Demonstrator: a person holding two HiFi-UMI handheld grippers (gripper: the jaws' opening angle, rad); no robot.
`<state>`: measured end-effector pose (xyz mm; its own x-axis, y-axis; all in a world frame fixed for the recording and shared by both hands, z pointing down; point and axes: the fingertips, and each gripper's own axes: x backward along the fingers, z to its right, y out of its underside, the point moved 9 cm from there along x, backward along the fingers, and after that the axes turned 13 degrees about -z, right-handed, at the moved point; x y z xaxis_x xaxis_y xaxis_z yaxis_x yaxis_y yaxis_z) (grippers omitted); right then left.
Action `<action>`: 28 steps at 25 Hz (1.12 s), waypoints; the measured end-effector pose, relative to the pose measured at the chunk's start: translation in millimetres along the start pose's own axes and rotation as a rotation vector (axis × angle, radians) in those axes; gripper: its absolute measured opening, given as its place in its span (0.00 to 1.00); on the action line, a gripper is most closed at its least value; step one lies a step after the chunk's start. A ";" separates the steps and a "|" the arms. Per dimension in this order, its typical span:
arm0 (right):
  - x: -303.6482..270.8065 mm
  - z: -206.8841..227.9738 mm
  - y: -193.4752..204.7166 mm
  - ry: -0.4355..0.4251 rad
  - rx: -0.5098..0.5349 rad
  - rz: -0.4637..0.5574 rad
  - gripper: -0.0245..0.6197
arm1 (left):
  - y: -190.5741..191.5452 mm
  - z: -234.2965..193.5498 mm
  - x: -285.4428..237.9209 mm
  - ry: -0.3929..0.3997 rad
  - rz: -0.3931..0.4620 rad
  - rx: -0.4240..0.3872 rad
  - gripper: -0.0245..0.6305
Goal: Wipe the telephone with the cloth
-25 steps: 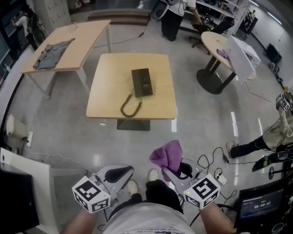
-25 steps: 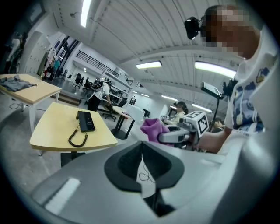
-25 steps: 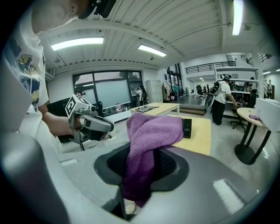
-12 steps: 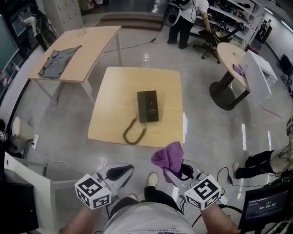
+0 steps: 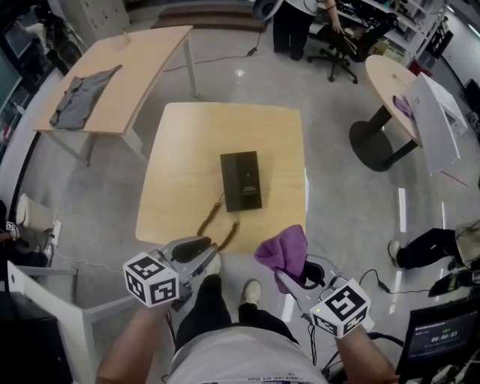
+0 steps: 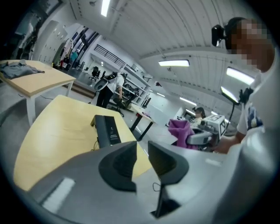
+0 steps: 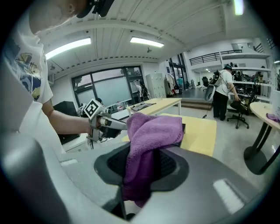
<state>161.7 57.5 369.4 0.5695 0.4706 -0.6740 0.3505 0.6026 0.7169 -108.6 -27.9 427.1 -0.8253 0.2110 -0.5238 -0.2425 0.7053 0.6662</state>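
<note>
A black telephone (image 5: 241, 181) lies face up in the middle of a square wooden table (image 5: 184, 150), its coiled cord (image 5: 214, 222) running to the near edge. In the left gripper view the telephone (image 6: 107, 130) sits beyond the jaws. My left gripper (image 5: 201, 250) hovers just short of the table's near edge; its jaws are opening and hold nothing. My right gripper (image 5: 294, 274) is shut on a purple cloth (image 5: 283, 248), bunched between the jaws (image 7: 151, 140), below and right of the telephone, off the table.
A second wooden table (image 5: 142, 60) at the back left carries a grey garment (image 5: 77, 97). A round table (image 5: 397, 82) and a white board stand at the right. A person (image 5: 296, 22) stands at the back, another's legs (image 5: 427, 247) show at the right. Cables lie on the floor.
The view has moved closer to the table, so both grippers now reach its near edge. The left gripper's jaws have parted. The cloth stays held in the right gripper.
</note>
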 end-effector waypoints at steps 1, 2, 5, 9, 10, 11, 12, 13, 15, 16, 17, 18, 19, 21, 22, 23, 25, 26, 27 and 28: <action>-5.1 2.7 -3.3 0.007 -0.011 -0.004 0.22 | -6.0 -12.7 -6.0 0.018 0.004 0.012 0.19; -10.1 4.7 -6.8 0.014 -0.022 -0.009 0.22 | -11.3 -25.2 -11.7 0.041 0.014 0.030 0.20; -23.4 7.5 -17.1 0.036 -0.058 -0.024 0.22 | -23.6 -60.4 -30.2 0.087 0.022 0.063 0.23; -41.0 11.5 -33.3 0.059 -0.087 -0.047 0.22 | -34.1 -107.5 -62.4 0.116 -0.017 0.089 0.25; -46.0 12.5 -36.7 0.063 -0.093 -0.055 0.22 | -35.1 -120.0 -71.4 0.123 -0.030 0.104 0.25; -50.5 13.5 -39.5 0.066 -0.100 -0.064 0.22 | -35.3 -132.1 -80.6 0.131 -0.042 0.123 0.25; -54.3 14.6 -41.9 0.071 -0.108 -0.072 0.22 | -35.0 -143.4 -89.9 0.140 -0.053 0.146 0.25; -57.4 15.7 -43.9 0.077 -0.116 -0.080 0.22 | -34.8 -153.3 -99.2 0.151 -0.063 0.169 0.26; -61.5 16.7 -46.8 0.090 -0.135 -0.095 0.22 | -35.2 -168.0 -116.4 0.177 -0.080 0.198 0.27; -62.6 16.5 -47.4 0.098 -0.147 -0.103 0.22 | -35.9 -173.0 -124.4 0.191 -0.089 0.205 0.28; -63.3 16.2 -47.5 0.107 -0.158 -0.111 0.22 | -36.5 -176.9 -131.8 0.204 -0.098 0.209 0.29; -63.9 16.0 -47.4 0.115 -0.169 -0.119 0.22 | -36.9 -180.3 -138.6 0.215 -0.106 0.216 0.29; -64.7 16.1 -47.0 0.123 -0.178 -0.125 0.22 | -37.1 -183.4 -144.6 0.227 -0.111 0.226 0.29; -66.5 16.7 -46.2 0.136 -0.198 -0.136 0.22 | -38.7 -188.3 -153.5 0.261 -0.104 0.254 0.29; -67.1 16.7 -45.9 0.143 -0.208 -0.141 0.22 | -40.6 -189.5 -156.7 0.280 -0.097 0.265 0.30; -67.4 16.2 -45.9 0.150 -0.220 -0.146 0.22 | -42.7 -189.7 -159.6 0.299 -0.093 0.273 0.30; -67.7 14.2 -46.1 0.161 -0.241 -0.155 0.22 | -45.8 -188.2 -164.9 0.327 -0.099 0.276 0.30; -68.0 13.2 -46.2 0.165 -0.249 -0.158 0.22 | -46.7 -186.8 -167.2 0.337 -0.106 0.275 0.29; -68.3 12.6 -46.2 0.167 -0.256 -0.161 0.22 | -47.4 -185.0 -169.3 0.344 -0.112 0.272 0.28; -68.5 12.4 -46.2 0.170 -0.262 -0.163 0.22 | -47.8 -183.0 -171.5 0.348 -0.117 0.269 0.27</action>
<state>115.8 -10.6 384.6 0.3823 0.4421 -0.8114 0.2116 0.8129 0.5426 -48.8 -221.6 582.3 -0.9336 -0.0880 -0.3472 -0.2411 0.8714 0.4272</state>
